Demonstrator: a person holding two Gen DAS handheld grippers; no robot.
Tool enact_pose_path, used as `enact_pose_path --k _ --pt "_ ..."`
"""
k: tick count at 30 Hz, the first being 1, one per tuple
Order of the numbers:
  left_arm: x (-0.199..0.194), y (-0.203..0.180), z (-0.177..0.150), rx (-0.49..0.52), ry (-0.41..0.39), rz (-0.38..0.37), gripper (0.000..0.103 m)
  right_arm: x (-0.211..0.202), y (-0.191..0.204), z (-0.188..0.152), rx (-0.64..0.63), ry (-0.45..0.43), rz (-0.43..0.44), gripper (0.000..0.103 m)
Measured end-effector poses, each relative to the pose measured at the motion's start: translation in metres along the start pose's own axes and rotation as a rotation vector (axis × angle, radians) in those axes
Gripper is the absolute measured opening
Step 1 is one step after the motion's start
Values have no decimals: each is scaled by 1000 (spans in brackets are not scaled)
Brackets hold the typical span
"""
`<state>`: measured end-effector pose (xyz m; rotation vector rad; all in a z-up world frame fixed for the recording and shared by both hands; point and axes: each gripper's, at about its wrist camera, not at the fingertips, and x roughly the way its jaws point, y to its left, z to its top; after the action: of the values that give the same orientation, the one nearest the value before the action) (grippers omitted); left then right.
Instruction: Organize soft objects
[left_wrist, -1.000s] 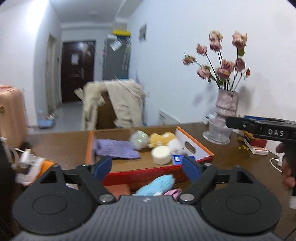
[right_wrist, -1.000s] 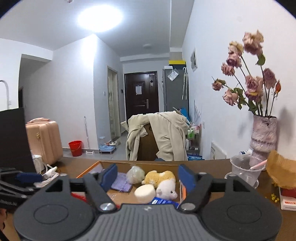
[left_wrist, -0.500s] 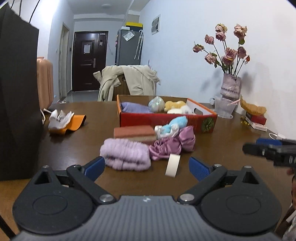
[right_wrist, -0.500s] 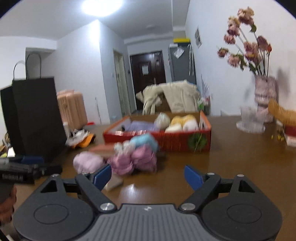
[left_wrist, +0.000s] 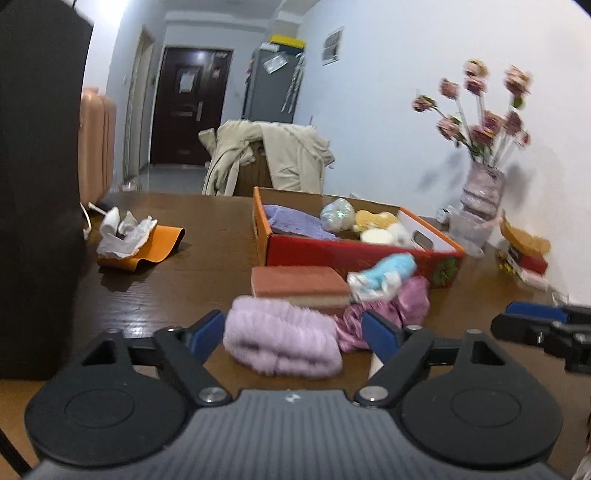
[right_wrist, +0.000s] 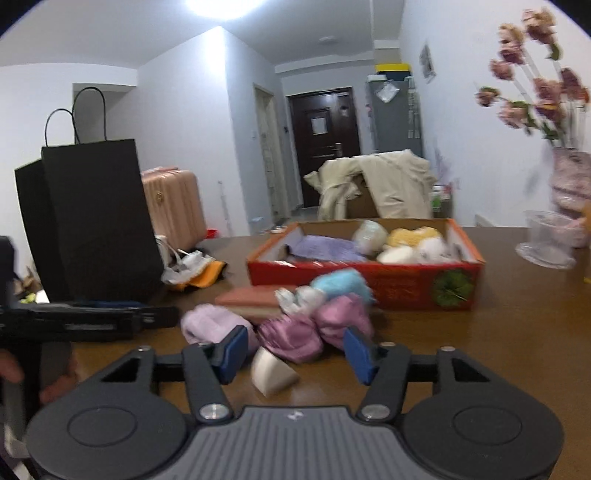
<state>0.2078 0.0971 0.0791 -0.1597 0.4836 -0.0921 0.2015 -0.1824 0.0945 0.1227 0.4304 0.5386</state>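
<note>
Left gripper (left_wrist: 293, 330) spread, seemingly flanking lilac bundle (left_wrist: 282, 341).

So on the table (left_wrist: 207, 221) there's a box (left_wrist: 354, 254) toward the back with a few soft things inside. Right in front of it sits a sponge block (left_wrist: 299, 286), with a fluffy toy (left_wrist: 384, 275) just to its right. Nearer the cameras, a folded towel (left_wrist: 282, 341) lies left of a satiny bundle (right_wrist: 310, 328) (they're touching). A paper bag (right_wrist: 92, 221) stands far left, a vase (left_wrist: 480, 194) back right.
</note>
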Motion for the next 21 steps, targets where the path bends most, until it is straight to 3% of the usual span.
enact_pose_path --k 5,9,12,15,21 --pt "57 23 31 -100 69 -6 62 62 9 41 -26 20 59 41" --pt "101 38 38 -179 139 -31 52 133 -5 67 54 125 79 32" --pt "121 46 32 -239 177 -59 50 182 -11 69 81 236 72 32" --pt "131 56 22 -298 195 -110 49 204 -10 57 65 305 25 32" --pt "133 63 19 -349 192 -156 41 207 -8 50 53 323 65 32"
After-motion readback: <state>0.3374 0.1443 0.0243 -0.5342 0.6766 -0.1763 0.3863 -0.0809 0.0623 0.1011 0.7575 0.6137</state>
